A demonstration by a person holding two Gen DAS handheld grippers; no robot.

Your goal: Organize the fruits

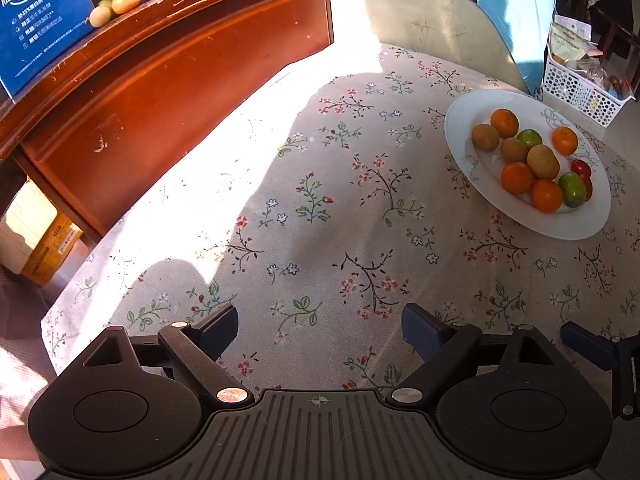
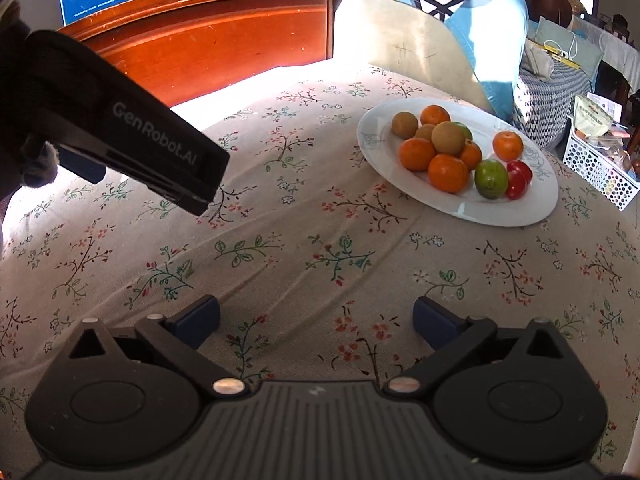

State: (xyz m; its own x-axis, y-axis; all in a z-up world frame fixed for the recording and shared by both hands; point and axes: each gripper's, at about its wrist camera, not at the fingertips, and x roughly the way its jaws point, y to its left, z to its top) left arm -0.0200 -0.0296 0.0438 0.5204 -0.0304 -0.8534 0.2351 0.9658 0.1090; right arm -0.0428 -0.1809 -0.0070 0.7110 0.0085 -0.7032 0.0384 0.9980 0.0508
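Observation:
A white oval plate [image 1: 472,120] [image 2: 372,136] sits on the flowered tablecloth at the right. It holds several oranges [image 1: 517,177] [image 2: 448,173], brown kiwis [image 1: 543,161] [image 2: 447,137], green fruits [image 1: 572,189] [image 2: 491,179] and red tomatoes [image 1: 581,167] [image 2: 519,178]. My left gripper [image 1: 320,330] is open and empty above the cloth, well short of the plate. My right gripper [image 2: 316,320] is open and empty, also short of the plate. The left gripper's body [image 2: 132,144] shows at the left of the right wrist view.
A red-brown wooden cabinet [image 1: 180,80] [image 2: 224,40] stands beyond the table with boxes and yellow fruits [image 1: 126,0] on top. A white perforated basket [image 1: 580,92] [image 2: 600,172] stands at the far right. A chair with blue cloth [image 2: 480,32] is behind the plate.

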